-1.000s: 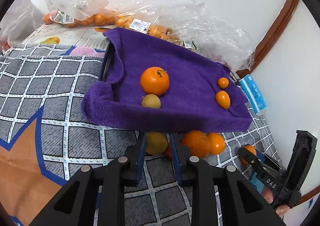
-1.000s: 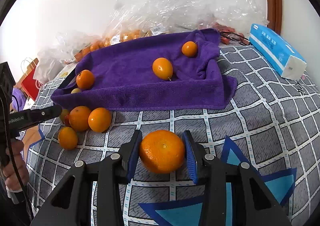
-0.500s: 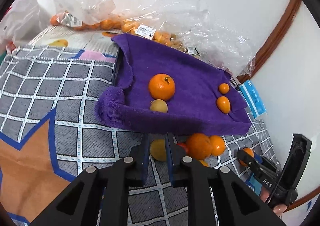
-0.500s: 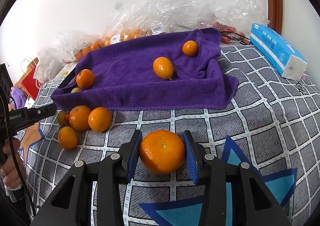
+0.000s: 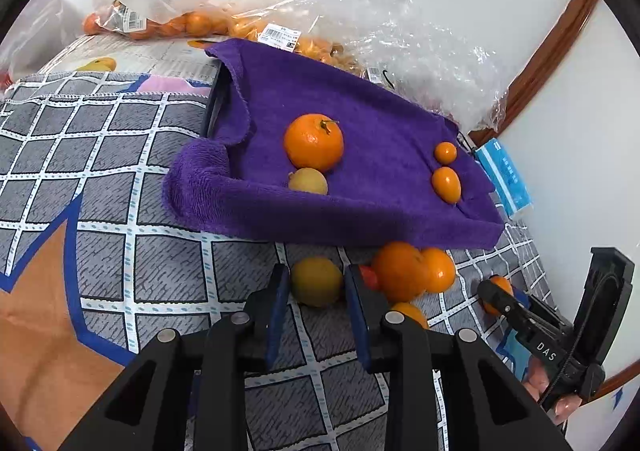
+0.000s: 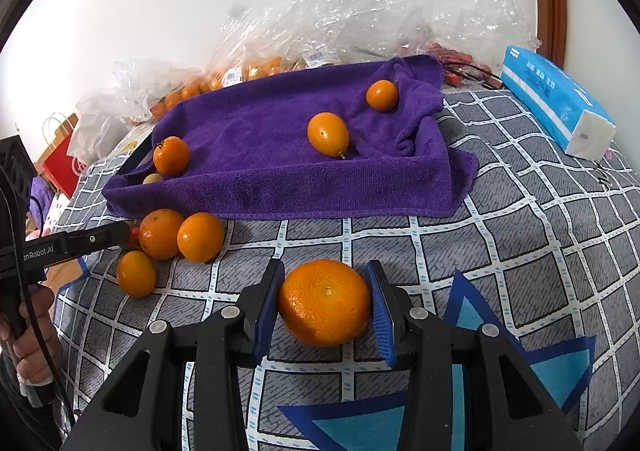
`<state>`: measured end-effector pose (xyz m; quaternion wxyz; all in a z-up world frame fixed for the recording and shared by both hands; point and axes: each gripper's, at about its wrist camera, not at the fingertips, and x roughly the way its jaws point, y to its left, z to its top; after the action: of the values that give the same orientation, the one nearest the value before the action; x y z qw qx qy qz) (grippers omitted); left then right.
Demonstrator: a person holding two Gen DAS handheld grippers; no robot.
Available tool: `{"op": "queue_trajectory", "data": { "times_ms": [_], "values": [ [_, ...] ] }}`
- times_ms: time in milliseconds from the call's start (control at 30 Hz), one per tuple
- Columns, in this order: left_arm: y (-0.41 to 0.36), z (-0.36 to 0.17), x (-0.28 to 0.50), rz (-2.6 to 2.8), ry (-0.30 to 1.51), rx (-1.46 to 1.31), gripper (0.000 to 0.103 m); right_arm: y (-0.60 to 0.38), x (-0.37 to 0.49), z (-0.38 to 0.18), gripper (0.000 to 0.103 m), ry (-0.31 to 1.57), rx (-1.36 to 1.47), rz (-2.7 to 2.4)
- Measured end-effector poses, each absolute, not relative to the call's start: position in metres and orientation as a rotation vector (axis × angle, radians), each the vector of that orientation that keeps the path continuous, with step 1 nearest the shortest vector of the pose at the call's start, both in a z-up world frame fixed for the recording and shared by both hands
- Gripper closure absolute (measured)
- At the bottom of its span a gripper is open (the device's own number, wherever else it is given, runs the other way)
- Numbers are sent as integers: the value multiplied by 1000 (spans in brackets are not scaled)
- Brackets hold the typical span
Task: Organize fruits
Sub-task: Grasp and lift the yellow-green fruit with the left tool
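A purple towel [image 5: 380, 123] draped over a dark tray carries a stemmed mandarin [image 5: 314, 141], a small yellow fruit [image 5: 308, 181] and two little orange fruits [image 5: 447, 184]. In front of it on the checked cloth lie several loose oranges [image 5: 400, 271]. My left gripper [image 5: 316, 275] straddles a yellow-green fruit [image 5: 316, 283] on the cloth. Its jaws are opening, and the pads stand close beside the fruit without visibly pressing it. My right gripper [image 6: 324, 303] is shut on a large mandarin [image 6: 324, 301] low over the cloth.
Clear plastic bags [image 5: 192, 15] holding more oranges line the wall behind the towel. A blue tissue pack [image 6: 556, 103] lies at the right, and a red paper bag [image 6: 60, 163] stands far left. A person's hand [image 6: 32, 331] holds the left gripper's handle.
The left gripper's jaws were narrow with the yellow-green fruit just beyond the tips; they now stand wider with the fruit between them. The right gripper and its mandarin have not moved.
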<state>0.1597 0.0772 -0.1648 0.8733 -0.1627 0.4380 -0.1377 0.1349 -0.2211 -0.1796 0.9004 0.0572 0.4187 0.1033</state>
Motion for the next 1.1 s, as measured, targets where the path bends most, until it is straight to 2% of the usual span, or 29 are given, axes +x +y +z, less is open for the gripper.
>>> {"op": "queue_trajectory", "data": {
  "times_ms": [200, 400, 900, 1000, 1100],
  "values": [
    [87, -144, 151, -244, 855, -317, 76, -221, 135, -180, 62, 867, 119, 214],
    [72, -158, 152, -115, 881, -97, 74, -220, 135, -180, 62, 870, 113, 217],
    [78, -165, 154, -111, 868, -129, 76, -217, 137, -183, 60, 898, 91, 223],
    [78, -166, 152, -123, 867, -143, 73, -214, 137, -183, 60, 900, 69, 218],
    [79, -167, 152, -160, 864, -168, 64, -212, 137, -184, 58, 902, 59, 224]
  ]
}}
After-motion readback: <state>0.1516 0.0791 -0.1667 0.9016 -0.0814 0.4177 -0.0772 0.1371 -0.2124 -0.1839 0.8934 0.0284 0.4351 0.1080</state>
